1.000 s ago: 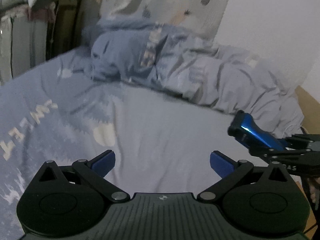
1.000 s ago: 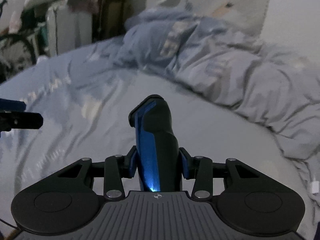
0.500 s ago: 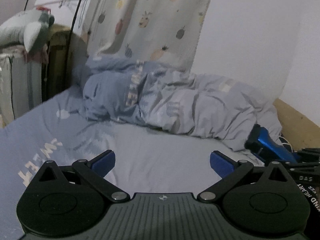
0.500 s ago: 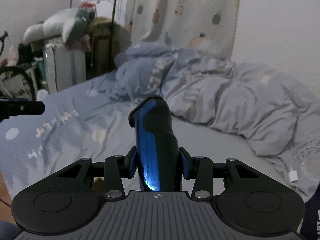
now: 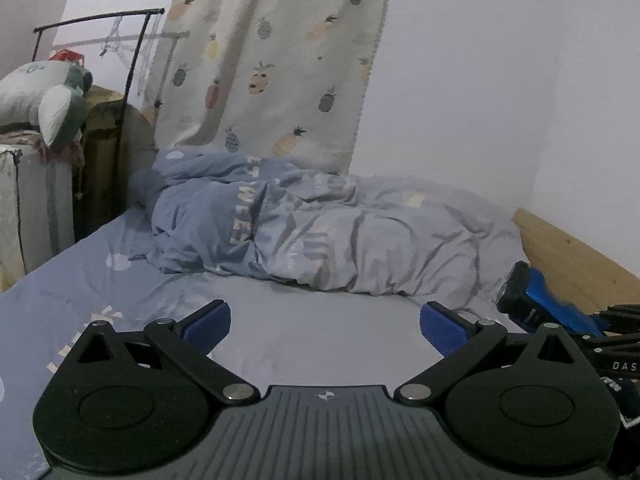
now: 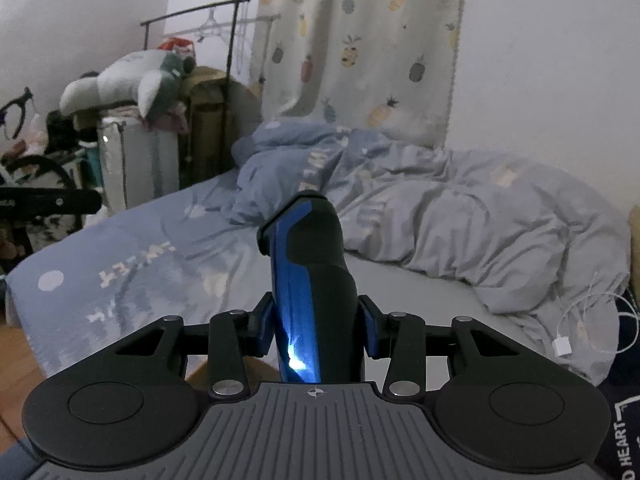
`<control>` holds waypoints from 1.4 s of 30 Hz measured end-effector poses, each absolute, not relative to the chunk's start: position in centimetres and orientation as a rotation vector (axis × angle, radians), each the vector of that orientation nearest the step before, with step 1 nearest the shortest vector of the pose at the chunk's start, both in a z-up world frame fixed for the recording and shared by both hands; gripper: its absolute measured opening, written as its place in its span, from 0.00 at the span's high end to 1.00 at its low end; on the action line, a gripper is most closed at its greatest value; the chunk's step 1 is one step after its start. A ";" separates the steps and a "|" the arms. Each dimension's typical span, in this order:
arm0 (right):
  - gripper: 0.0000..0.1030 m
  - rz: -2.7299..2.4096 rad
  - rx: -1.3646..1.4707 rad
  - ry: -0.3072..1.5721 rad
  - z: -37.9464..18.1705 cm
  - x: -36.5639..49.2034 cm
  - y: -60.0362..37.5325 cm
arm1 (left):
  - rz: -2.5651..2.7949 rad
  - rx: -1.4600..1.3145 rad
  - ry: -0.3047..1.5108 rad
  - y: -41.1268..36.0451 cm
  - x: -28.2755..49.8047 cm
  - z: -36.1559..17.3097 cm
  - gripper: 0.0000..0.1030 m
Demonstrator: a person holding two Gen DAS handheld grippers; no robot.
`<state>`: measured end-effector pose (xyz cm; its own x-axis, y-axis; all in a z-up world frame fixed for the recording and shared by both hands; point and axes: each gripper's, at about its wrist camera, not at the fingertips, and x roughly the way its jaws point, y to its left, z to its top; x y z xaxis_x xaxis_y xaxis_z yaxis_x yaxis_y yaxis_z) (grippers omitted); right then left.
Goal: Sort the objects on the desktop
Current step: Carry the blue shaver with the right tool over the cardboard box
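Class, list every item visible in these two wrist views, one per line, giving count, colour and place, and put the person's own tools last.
electric shaver: one, black and blue, clamped in the right gripper.
duvet: one, pale blue, crumpled along the wall side of the bed.
bed sheet: one, pale blue with white print, covering the bed.
curtain: one, cream with pineapple print, behind the duvet.
plush toy: one, white and grey-green, on the boxes at left.
charging cable: one, white, at the bed's right edge.
clothes rail: one, black, at back left.
left gripper: one, black with blue pads, open, empty.
right gripper: one, black with blue pads, shut on the shaver.
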<state>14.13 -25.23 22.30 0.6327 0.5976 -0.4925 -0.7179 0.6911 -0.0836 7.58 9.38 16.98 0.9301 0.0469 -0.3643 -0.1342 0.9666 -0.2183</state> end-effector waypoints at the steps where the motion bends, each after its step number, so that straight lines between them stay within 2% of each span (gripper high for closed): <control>1: 0.56 0.764 -0.282 0.458 22.1 13.7 -25.5 | 0.088 -0.239 0.367 9.1 7.3 16.9 0.00; 20: 0.55 0.745 -0.232 0.611 13.0 8.6 -27.2 | 0.023 -0.209 0.496 6.9 4.4 11.1 0.00; 33: 0.57 0.712 -0.247 0.822 2.4 9.2 -26.0 | 0.001 -0.233 0.624 6.5 3.8 5.8 0.00; 42: 0.57 0.701 -0.241 0.908 -0.3 9.5 -25.9 | -0.012 -0.241 0.662 6.2 4.2 4.2 0.00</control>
